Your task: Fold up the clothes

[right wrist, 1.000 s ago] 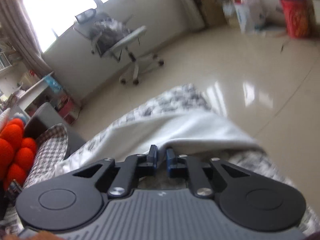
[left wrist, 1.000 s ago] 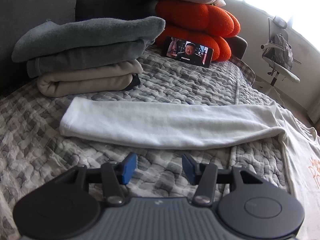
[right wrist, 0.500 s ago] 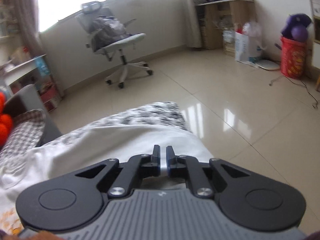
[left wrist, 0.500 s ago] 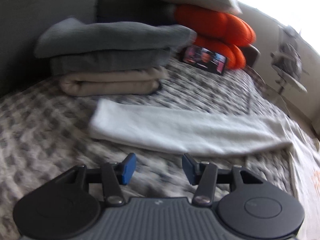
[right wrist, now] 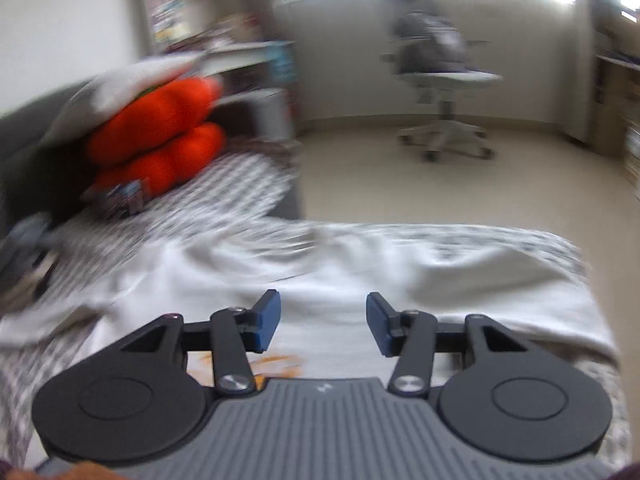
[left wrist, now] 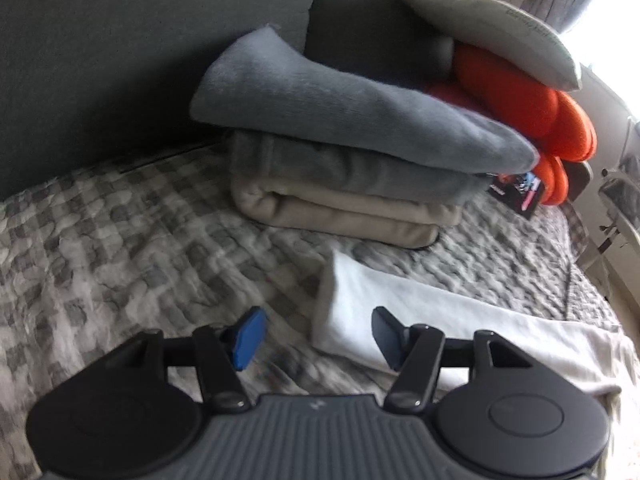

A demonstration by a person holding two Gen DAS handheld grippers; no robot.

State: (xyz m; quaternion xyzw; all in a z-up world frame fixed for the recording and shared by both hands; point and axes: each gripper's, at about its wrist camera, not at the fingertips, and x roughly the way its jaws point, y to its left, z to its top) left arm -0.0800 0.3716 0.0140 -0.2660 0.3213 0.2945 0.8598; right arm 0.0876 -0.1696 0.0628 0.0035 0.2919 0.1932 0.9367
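A white garment lies on the checked bed cover. In the left wrist view its long sleeve stretches rightward, cuff end near my left gripper. That gripper hovers just above the cuff, its jaws opening and nothing between them. In the right wrist view the garment's body spreads across the bed, with an orange print showing by the gripper base. My right gripper hangs over the cloth, its jaws opening with no fabric pinched. A stack of folded clothes, grey over beige, sits behind the sleeve.
Orange cushions and a pale pillow rest against the dark sofa back. A phone leans by the cushions. An office chair stands on the tiled floor beyond the bed's edge.
My right gripper let go of the white cloth, opened wide and swung left toward the cushions. My left gripper shifted left along the sleeve to its cuff and widened a little.
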